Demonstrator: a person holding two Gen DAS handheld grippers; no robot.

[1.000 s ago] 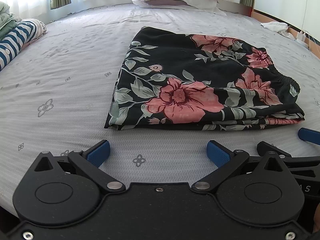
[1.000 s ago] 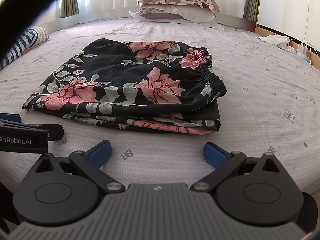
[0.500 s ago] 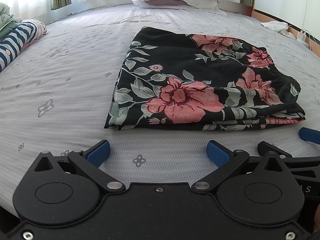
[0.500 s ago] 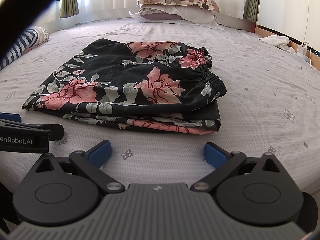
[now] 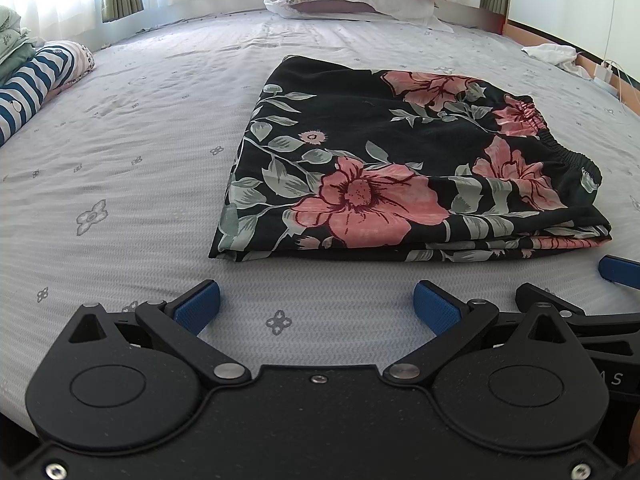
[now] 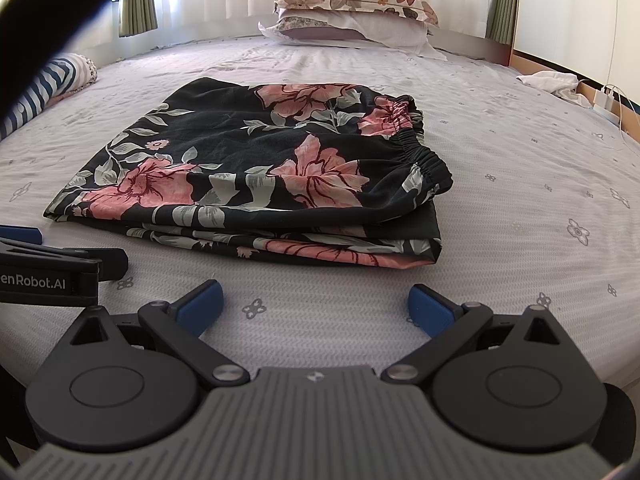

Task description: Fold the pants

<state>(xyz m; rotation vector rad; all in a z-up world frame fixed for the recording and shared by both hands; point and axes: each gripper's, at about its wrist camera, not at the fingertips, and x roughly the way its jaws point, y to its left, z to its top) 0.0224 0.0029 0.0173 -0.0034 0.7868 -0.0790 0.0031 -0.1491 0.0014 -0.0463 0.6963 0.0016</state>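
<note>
Black pants with pink flowers (image 5: 396, 168) lie folded in a flat stack on the grey bed sheet (image 5: 132, 168), elastic waistband on the right. They also show in the right wrist view (image 6: 260, 176). My left gripper (image 5: 316, 304) is open and empty, just in front of the stack's near edge. My right gripper (image 6: 314, 302) is open and empty, also just in front of the stack. The right gripper's blue fingertip (image 5: 618, 268) shows at the right edge of the left wrist view; the left gripper's body (image 6: 52, 268) shows at the left of the right wrist view.
Two stacked pillows (image 6: 352, 12) lie at the head of the bed. A striped rolled cloth (image 5: 28, 88) and folded green clothes (image 5: 12, 48) sit at the left. A white cloth (image 6: 548, 82) and a charger with cable (image 6: 606, 98) lie at the right edge.
</note>
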